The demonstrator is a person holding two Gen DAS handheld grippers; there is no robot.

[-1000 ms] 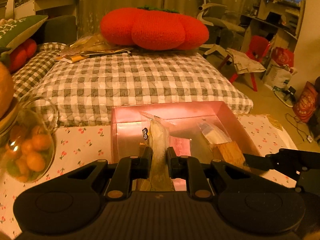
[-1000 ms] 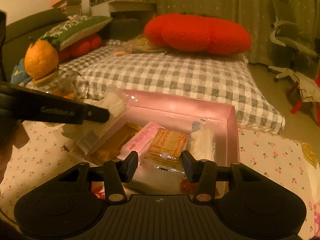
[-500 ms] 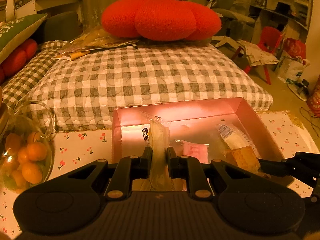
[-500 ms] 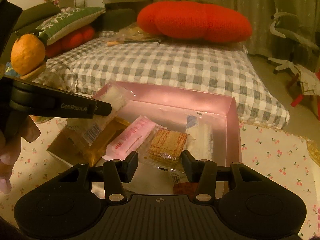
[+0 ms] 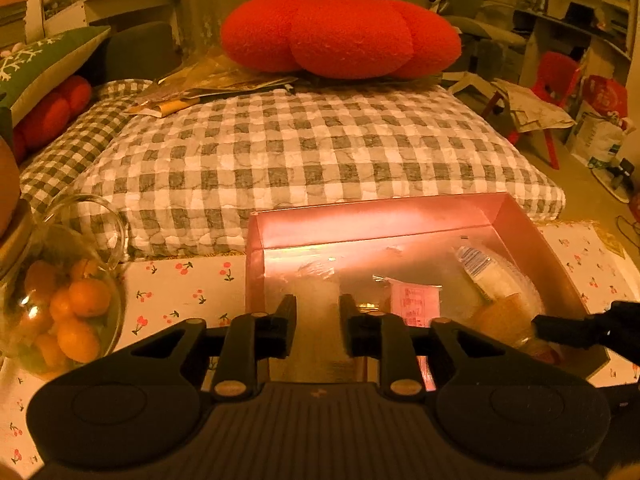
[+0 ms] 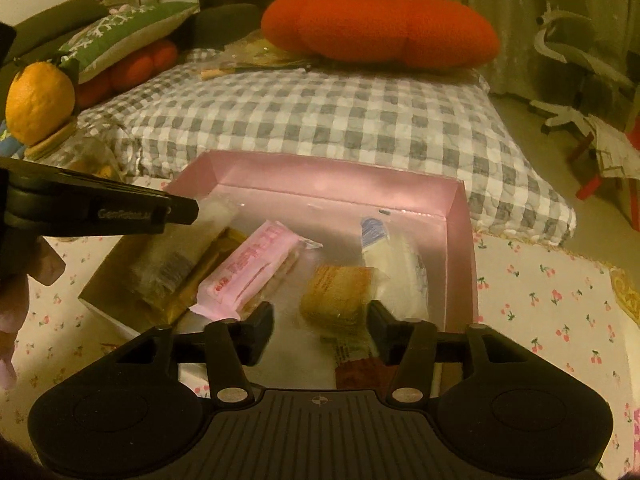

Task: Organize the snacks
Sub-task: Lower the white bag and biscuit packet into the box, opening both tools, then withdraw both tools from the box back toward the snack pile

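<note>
A pink box [image 5: 360, 220] [image 6: 460, 216] on the cherry-print cloth holds several wrapped snacks. My left gripper [image 5: 318, 320] is open; a clear-wrapped pale snack [image 5: 316, 296] [image 6: 180, 256] lies between and below its fingers at the box's left side, blurred. A pink packet [image 6: 248, 268] [image 5: 414, 304], a brown biscuit pack [image 6: 340, 296] and a white packet [image 6: 392, 256] lie in the box. My right gripper [image 6: 320, 320] is open, empty, just above the biscuit pack at the box's near edge. The left gripper's finger [image 6: 120, 208] shows in the right wrist view.
A glass jar of small oranges [image 5: 60, 292] stands left of the box, with a large orange [image 6: 40, 102] on its lid. Behind the box lie a checked cushion [image 5: 300, 152] and a red tomato pillow [image 5: 340, 36]. Chairs and bags stand at the far right.
My left gripper has opened and let go of the clear-wrapped snack, which now lies in the box's left side. The right gripper has pulled back slightly, still open.
</note>
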